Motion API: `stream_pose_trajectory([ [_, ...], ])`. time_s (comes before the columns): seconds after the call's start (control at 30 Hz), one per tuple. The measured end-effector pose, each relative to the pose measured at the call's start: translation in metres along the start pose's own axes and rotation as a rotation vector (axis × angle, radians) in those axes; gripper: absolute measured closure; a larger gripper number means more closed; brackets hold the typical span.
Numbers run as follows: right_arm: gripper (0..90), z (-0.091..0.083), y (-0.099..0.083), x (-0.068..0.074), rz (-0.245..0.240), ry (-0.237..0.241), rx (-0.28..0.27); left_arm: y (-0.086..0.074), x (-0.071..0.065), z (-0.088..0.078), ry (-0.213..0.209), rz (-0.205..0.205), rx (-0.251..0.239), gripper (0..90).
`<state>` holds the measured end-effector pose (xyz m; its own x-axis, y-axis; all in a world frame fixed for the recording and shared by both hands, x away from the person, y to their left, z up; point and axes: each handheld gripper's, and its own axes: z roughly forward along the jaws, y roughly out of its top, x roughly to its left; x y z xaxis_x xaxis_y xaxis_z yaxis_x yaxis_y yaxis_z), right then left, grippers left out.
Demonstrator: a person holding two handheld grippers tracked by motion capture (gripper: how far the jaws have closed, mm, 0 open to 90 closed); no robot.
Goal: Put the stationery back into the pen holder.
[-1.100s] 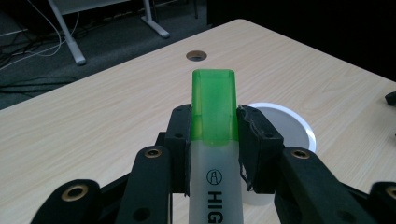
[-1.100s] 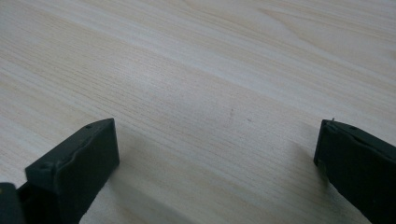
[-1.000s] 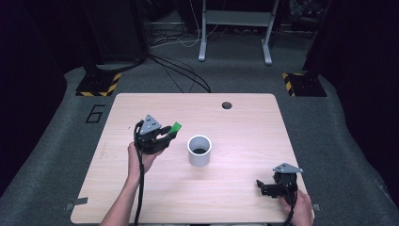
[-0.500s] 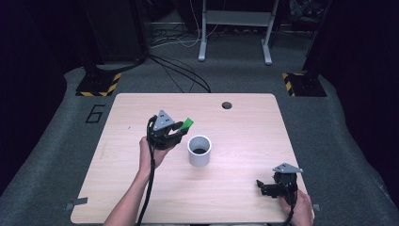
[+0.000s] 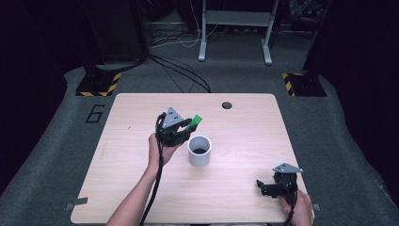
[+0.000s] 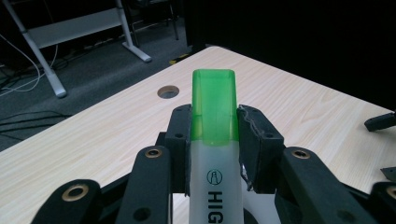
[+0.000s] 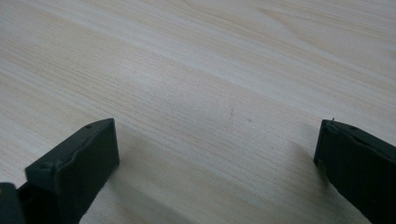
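My left gripper (image 5: 184, 126) is shut on a green-capped highlighter (image 5: 195, 121), held just left of and above a white cup (image 5: 199, 150) that stands at the table's middle. In the left gripper view the highlighter (image 6: 214, 121) sticks out between the two black pads (image 6: 254, 140), green cap forward, white barrel with black lettering below. My right gripper (image 5: 268, 188) rests low near the table's front right corner, pointing left. Its jaws stand wide apart over bare wood in the right gripper view, with nothing between the fingertips (image 7: 74, 163).
The wooden table (image 5: 141, 188) has a round cable hole (image 5: 227, 105) near its back edge. Beyond it, dark carpet carries cables, a metal stand's legs (image 5: 235, 33) and yellow-black striped blocks (image 5: 99, 84).
My left gripper has carried the highlighter to the right and a little up, from well left of the cup to close beside its rim. The right gripper has stayed put.
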<state>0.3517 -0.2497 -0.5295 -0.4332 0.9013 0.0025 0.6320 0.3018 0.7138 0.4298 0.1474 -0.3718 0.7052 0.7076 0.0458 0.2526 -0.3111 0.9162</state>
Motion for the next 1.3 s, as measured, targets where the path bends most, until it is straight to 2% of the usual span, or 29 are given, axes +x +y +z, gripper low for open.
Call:
stream_pose_trajectory([
  [0.2, 0.0, 0.0, 0.0, 0.0, -0.001, 0.001, -0.001, 0.003, -0.005, 0.011, -0.008, 0.007, -0.029, 67.2],
  [0.23, 0.0, 0.0, 0.0, 0.0, 0.0, 0.001, -0.001, 0.004, -0.006, 0.012, -0.02, 0.006, -0.03, 67.2],
  [0.27, 0.0, 0.0, 0.0, 0.0, -0.001, 0.001, -0.001, 0.004, -0.008, 0.015, -0.009, 0.004, -0.041, 67.2],
  [0.43, 0.0, 0.0, 0.0, 0.0, -0.001, 0.001, -0.001, 0.005, -0.01, 0.024, -0.018, 0.01, -0.059, 67.2],
  [0.47, 0.0, 0.0, 0.0, 0.0, -0.004, 0.001, -0.003, 0.005, -0.01, 0.025, -0.028, 0.012, -0.05, 67.2],
  [0.53, 0.0, 0.0, 0.0, -0.001, -0.007, 0.002, -0.003, 0.005, -0.012, 0.03, -0.026, 0.005, -0.065, 67.2],
  [0.83, 0.0, 0.0, 0.0, 0.0, -0.002, 0.002, -0.001, 0.002, -0.014, 0.044, -0.041, 0.006, -0.067, 67.2],
  [0.9, 0.0, 0.0, 0.0, 0.0, -0.003, 0.002, -0.002, 0.0, -0.014, 0.048, -0.036, -0.001, -0.076, 67.2],
  [1.0, 0.0, 0.0, 0.0, 0.0, -0.003, 0.002, -0.001, -0.003, -0.012, 0.053, -0.052, -0.008, -0.072, 67.2],
  [1.07, 0.0, 0.0, 0.0, 0.0, 0.002, 0.002, -0.003, -0.007, -0.012, 0.059, -0.053, -0.034, -0.088, 67.2],
  [1.13, 0.0, 0.0, 0.0, 0.0, 0.002, 0.002, -0.004, -0.009, -0.011, 0.061, -0.056, -0.04, -0.091, 67.2],
  [1.3, 0.0, 0.0, 0.0, 0.0, -0.002, 0.002, -0.001, -0.016, -0.008, 0.067, -0.059, -0.061, -0.08, 67.1],
])
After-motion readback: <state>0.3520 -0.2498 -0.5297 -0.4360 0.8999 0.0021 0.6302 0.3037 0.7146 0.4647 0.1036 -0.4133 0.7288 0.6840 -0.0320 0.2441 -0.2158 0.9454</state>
